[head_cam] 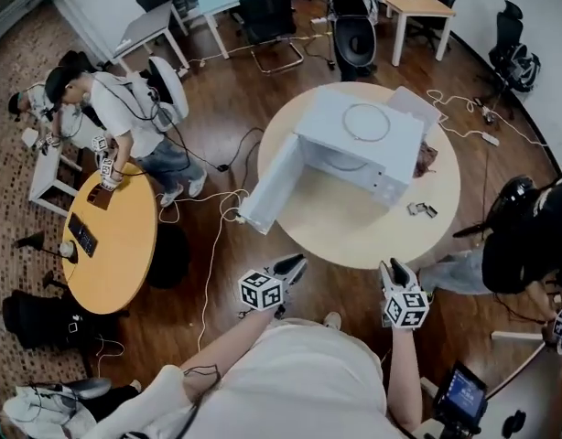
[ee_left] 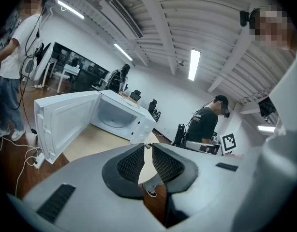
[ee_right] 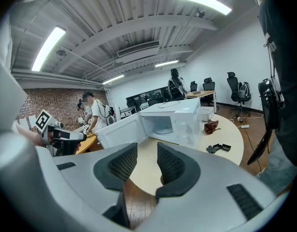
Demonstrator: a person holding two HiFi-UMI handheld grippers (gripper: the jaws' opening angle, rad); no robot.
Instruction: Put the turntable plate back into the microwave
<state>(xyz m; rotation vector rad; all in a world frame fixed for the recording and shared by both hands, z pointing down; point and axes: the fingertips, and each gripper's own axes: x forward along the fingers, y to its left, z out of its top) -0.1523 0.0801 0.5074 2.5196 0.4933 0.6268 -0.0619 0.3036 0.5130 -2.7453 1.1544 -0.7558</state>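
Microwave (head_cam: 322,122) door (head_cam: 274,183) open. Turntable plate (head_cam: 365,122) flat on microwave top. Left gripper (head_cam: 291,265) and right gripper (head_cam: 394,271) short of microwave front, both released, empty.

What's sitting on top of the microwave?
A round piece lies flat on the microwave, uncovered. Whether it is clear glass or only a ring can't be told.

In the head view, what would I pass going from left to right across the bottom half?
Orange table → left gripper → right gripper → person in black.
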